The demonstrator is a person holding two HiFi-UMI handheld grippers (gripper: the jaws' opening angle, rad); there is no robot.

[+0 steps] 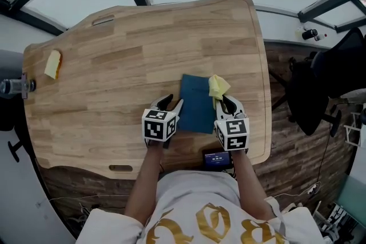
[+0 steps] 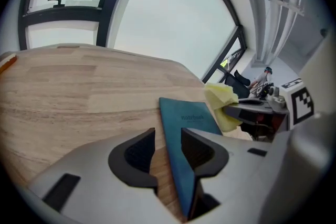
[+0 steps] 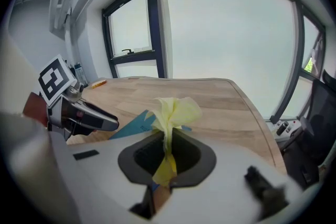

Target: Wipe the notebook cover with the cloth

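Working over a blue notebook point(image 1: 196, 103), flat and cover-up on the wooden table point(image 1: 114, 60). Straddles the notebook's left edge with the left gripper point(image 1: 172, 104): released, spread wide, with that edge in the gap but no pinch on it. Grasps the yellow cloth point(image 1: 218, 86) in the right gripper point(image 1: 226, 101), clenched on 1 bunched fold, and holds the loose tuft over the notebook's far right corner. Cannot tell whether touching the cover yet.

Probably about to start the wipe. Risks sliding or spinning the unpinned notebook on the smooth wood by dragging the cloth across it. Risks cleaning only 1 thin stripe with so narrow a tuft, and scraping the cover with hard jaw tips by pressing lower to make up for it. Risks lifting or creasing the cover by closing the left gripper on the edge alone. Could also knock the small dark device point(image 1: 218, 158) just nearside of the notebook's right corner when pulling back.
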